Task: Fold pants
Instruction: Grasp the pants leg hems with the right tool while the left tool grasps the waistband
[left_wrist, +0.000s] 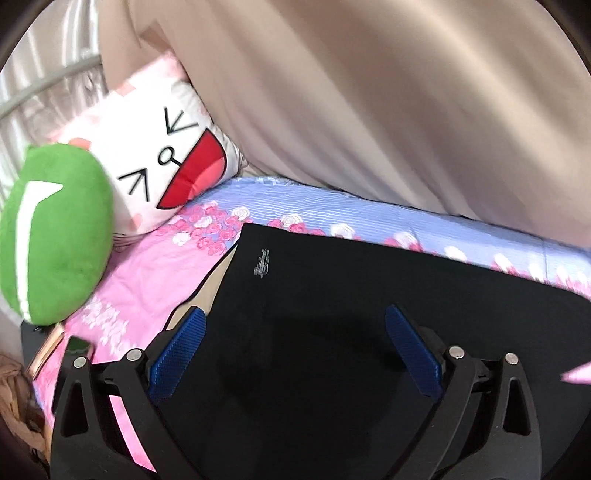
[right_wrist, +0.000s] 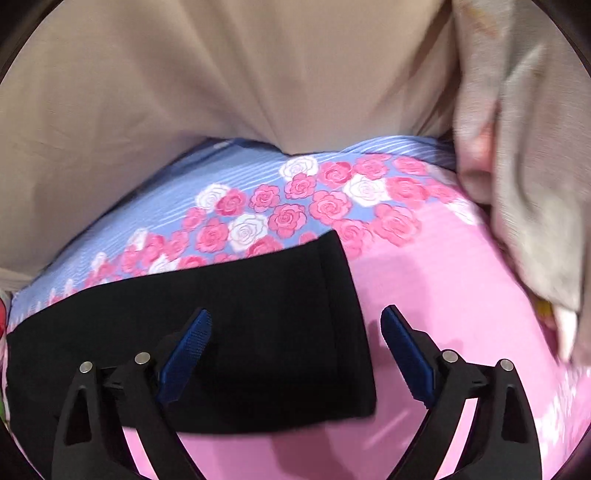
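Left wrist view: left gripper spread wide, grasping nothing, hovering over waistband end of black pants, likely lining up grab for fold. Right gripper also released, jaws straddling leg hem, empty. Pants lie flat, stretched along floral bedsheet. Cat-face pillow, green plush at bed head; beige curtain behind.
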